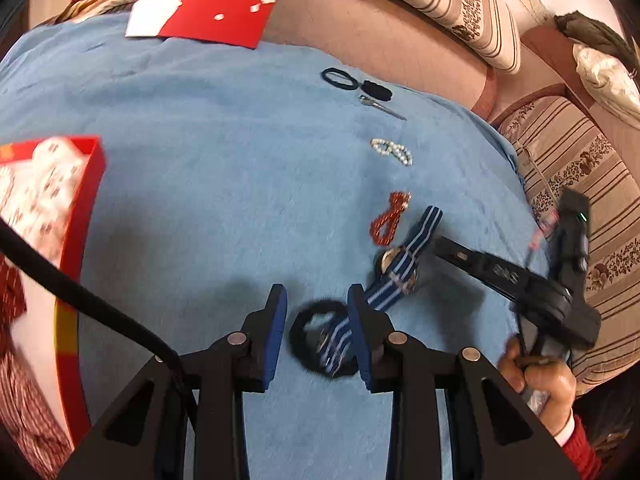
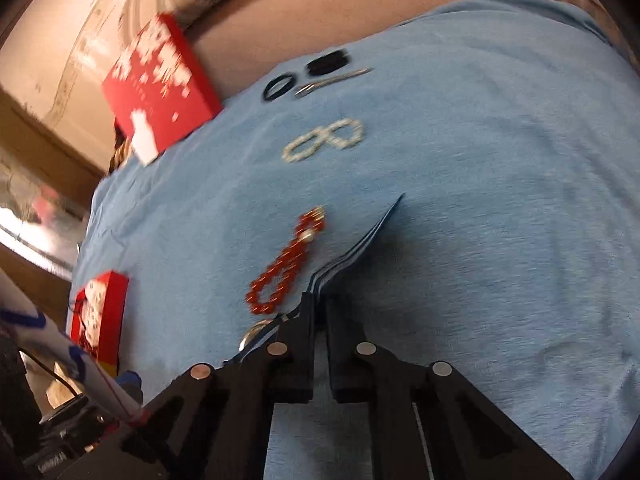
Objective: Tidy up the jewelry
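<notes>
A watch (image 1: 394,264) with a blue-and-white striped strap lies on the blue cloth (image 1: 200,160). In the right wrist view my right gripper (image 2: 318,304) is shut on the strap (image 2: 360,248), and the round watch case (image 2: 256,332) shows just left of its fingers. From the left wrist view, the right gripper (image 1: 442,246) comes in from the right beside the strap. My left gripper (image 1: 318,308) is open above a fuzzy black hair tie (image 1: 308,332) and the strap's near end. A red bead bracelet (image 1: 390,220) (image 2: 284,268) lies next to the watch.
Farther back lie a pearl piece (image 1: 392,151) (image 2: 324,140), a silver hairpin (image 1: 382,106), a thin black hair tie (image 1: 340,79) and a black clip (image 1: 376,90). An open red box (image 1: 76,208) (image 2: 116,312) stands left, its lid (image 1: 208,0) beyond. Striped cushions (image 1: 580,184) border the right.
</notes>
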The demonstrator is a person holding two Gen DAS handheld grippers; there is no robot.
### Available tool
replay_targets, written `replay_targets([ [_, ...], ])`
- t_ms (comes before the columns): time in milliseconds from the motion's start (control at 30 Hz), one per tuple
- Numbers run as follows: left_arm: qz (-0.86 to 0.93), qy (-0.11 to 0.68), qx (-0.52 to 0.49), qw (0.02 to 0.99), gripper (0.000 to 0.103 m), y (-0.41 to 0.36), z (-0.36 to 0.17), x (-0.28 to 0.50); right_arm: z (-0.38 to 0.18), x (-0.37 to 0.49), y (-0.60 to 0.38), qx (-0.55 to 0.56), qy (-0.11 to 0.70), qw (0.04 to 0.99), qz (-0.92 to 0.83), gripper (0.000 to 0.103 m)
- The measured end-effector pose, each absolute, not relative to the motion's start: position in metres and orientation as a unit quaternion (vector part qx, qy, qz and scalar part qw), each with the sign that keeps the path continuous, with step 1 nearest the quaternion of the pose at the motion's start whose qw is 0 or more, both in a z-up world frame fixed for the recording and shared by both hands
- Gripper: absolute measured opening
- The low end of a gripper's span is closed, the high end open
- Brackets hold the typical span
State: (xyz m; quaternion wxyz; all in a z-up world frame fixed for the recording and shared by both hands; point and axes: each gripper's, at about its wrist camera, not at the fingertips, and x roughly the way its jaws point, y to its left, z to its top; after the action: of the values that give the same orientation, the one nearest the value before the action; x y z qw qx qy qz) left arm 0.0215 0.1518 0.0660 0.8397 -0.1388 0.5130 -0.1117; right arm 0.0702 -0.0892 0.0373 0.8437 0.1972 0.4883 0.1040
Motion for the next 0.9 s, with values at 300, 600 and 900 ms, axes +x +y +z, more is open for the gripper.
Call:
replay_targets([
  [300,-0.146,0.536,-0.084,0.827,0.036,0.091,0.052,0.076,0.049,0.032,-0.203,0.176,0.471,0.864,-0.028,0.002],
  [600,-0.167,0.561,-0.016,0.811,0.008,0.037,0.027,0.118,0.054,0.015,-0.176,0.200,0.456,0.866,0.058,0.042],
  [900,-0.141,0.548,-0.084,0.820,0.007,0.110,0.047,0.104,0.057,0.030,-0.109,0.178,0.461,0.857,0.144,0.042],
])
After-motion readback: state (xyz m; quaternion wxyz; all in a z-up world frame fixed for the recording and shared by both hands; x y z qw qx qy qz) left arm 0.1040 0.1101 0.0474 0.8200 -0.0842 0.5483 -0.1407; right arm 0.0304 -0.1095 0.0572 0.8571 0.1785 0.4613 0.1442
